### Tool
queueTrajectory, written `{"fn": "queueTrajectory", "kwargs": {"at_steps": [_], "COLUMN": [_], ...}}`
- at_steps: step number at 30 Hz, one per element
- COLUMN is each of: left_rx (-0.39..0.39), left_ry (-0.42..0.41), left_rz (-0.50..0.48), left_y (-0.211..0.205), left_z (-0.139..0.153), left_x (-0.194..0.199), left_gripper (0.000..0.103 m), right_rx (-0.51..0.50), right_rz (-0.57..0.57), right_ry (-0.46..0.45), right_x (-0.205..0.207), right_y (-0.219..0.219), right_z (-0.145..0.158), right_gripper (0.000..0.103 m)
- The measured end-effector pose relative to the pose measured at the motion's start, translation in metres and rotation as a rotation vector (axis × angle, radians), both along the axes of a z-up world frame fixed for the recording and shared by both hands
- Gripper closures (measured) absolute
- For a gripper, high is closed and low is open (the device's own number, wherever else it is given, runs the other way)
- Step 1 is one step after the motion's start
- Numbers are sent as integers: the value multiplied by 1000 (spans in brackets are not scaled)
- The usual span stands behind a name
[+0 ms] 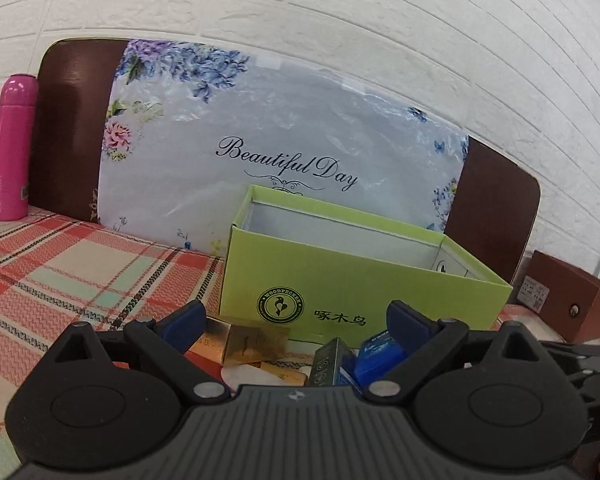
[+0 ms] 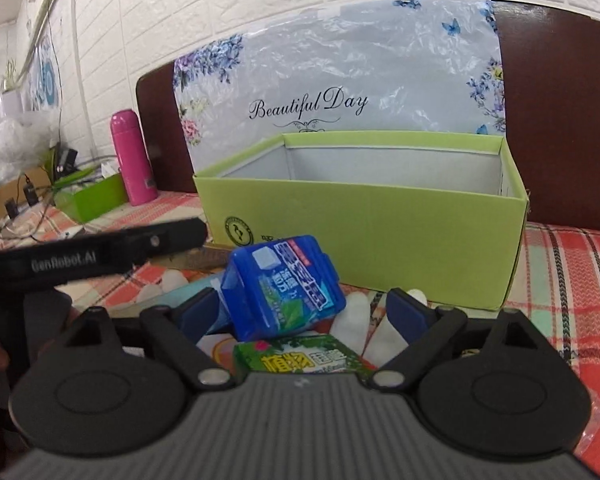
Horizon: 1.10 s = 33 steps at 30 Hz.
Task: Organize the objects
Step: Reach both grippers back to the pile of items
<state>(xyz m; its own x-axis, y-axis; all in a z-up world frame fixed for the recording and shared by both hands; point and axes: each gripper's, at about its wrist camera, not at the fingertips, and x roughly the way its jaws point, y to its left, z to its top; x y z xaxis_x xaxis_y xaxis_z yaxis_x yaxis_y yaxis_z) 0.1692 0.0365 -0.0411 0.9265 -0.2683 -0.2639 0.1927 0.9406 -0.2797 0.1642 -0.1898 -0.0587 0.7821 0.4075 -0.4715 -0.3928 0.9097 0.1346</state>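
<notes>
The right claw (image 2: 300, 312) stands spread around the blue box (image 2: 284, 286), which sits centre frame, tilted, not pinched; the green carton (image 2: 380, 232) lies just beyond it.

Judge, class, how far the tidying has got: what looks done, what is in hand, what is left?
Done: nothing that shows; the visible part of the green box interior holds nothing. In hand: the right gripper stands open around the blue packet, not gripping; the left gripper hangs open over the gold boxes. Left: those, plus the green packet.
</notes>
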Motion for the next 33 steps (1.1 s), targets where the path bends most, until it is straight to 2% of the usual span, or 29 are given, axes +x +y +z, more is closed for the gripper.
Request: {"fn": "queueTrajectory", "kwargs": {"at_steps": [4,6,7,8,9,10,11,13,14,16,18,19,21,23,24,25,26,28,31,33], "left_rx": [-117,-116,-106,-96,-93,-105,-114,-112,-108,-150,-196,-211,-222,-238,-249,-265,-281,-290,-235,-163], "left_ry": [29,48,65,91,109,131,169,170,176,182,168,152,111,75,72,83,94,134,151,152], "left_rz": [17,22,18,6,-9,-49,-85,-77,-83,-105,-123,-127,-122,-144,-160,-168,-185,-216,-246,-252], "left_y": [13,11,9,6,5,4,2,2,2,6,13,16,19,20,19,17,15,10,4,-2], "left_z": [-2,-3,-3,-4,-6,-7,-9,-8,-6,-3,4,9,21,29,32,34,35,37,40,42], "left_x": [2,5,6,9,10,12,16,14,13,9,1,-4,-16,-24,-26,-27,-27,-31,-51,-69], "left_gripper": [4,4,5,12,19,40,48,70,77,82,82,82,82,77,67,53,44,44,44,44], "right_rx": [-7,-18,-22,-38,-46,-39,-17,8,17,26,14,4,8,-15,-33,-33,-24,-40,-129,-119], "right_rz": [29,26,35,36,30,30,25,12,11,17,14,11,0,-13,-19,-34,-35,-7,1,2], "right_ry": [-1,-1,1,8,11,19,29,39,42,33,-5,-34,-77,-94,-104,-120,-116,-77,-111,-79], "right_x": [3,5,7,7,8,9,9,7,6,0,-8,-13,-23,-31,-36,-41,-44,-50,-67,-64], "right_y": [10,14,17,20,21,20,17,13,12,12,12,12,10,7,6,4,1,-3,-8,-14], "right_z": [-2,-4,-5,-6,-8,-9,-10,-8,-6,1,13,20,35,45,48,49,50,47,33,21], "right_gripper": [11,13,19,23,32,37,38,41,42,42,43,51,96,94,93,90,84,34,31,31]}}
